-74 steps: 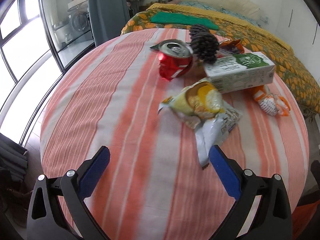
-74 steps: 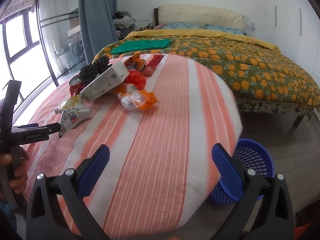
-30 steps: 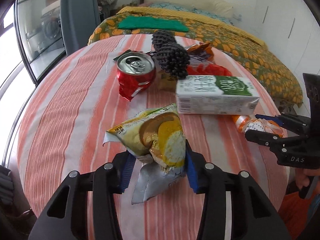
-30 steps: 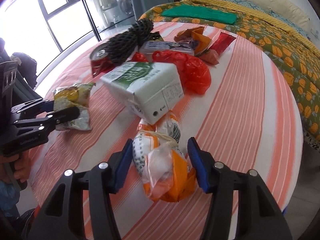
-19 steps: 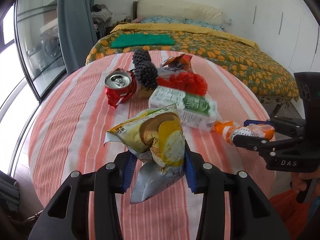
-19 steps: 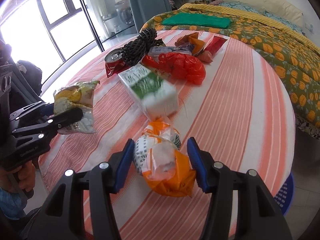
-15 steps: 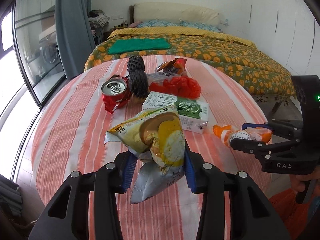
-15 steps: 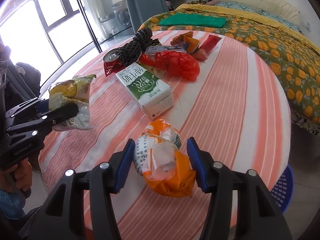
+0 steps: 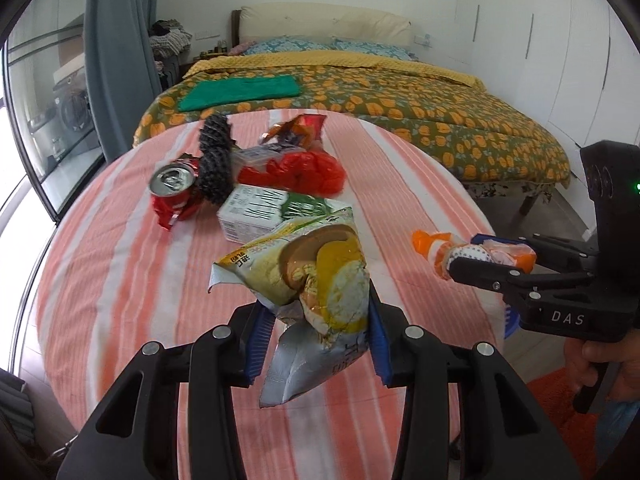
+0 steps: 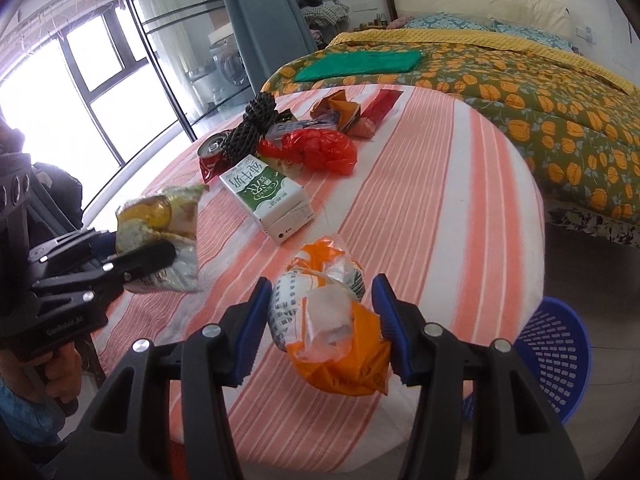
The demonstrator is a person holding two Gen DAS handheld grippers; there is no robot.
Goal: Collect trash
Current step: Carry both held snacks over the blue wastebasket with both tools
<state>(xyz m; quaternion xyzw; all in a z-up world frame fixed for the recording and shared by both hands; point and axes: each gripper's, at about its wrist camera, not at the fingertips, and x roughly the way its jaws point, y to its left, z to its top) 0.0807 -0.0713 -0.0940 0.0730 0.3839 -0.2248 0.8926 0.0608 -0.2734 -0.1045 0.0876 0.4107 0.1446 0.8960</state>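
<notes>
Snack bag (image 9: 320, 284) sits clamped between the blue pads of my left gripper (image 9: 316, 344), crumpled, yellow side up and silver tail hanging below the fingers, lifted clear of the striped tablecloth (image 9: 120, 264). My right gripper (image 10: 326, 324) squeezes an orange and white wrapper (image 10: 332, 320), its jaws having just closed a little further on it, and that too hangs above the cloth near the table's edge. From the left view the right gripper (image 9: 476, 256) shows side-on at the right with the wrapper's (image 9: 440, 246) orange end poking out; from the right view my left gripper (image 10: 132, 256) shows at the left with the bag (image 10: 160, 220). Beyond both lies a green and white carton (image 10: 266, 196) on its side. Past it sit a red plastic bag (image 10: 320, 150), a dented red can (image 9: 174, 190) and a black knobbly bundle (image 9: 216, 160) leaning by the can. Farther still are small orange and red wrappers (image 10: 352, 114). A blue basket (image 10: 556, 360) stands on the floor beside the table, at my right. Behind everything is a bed (image 9: 400, 100) with an orange-patterned cover.
</notes>
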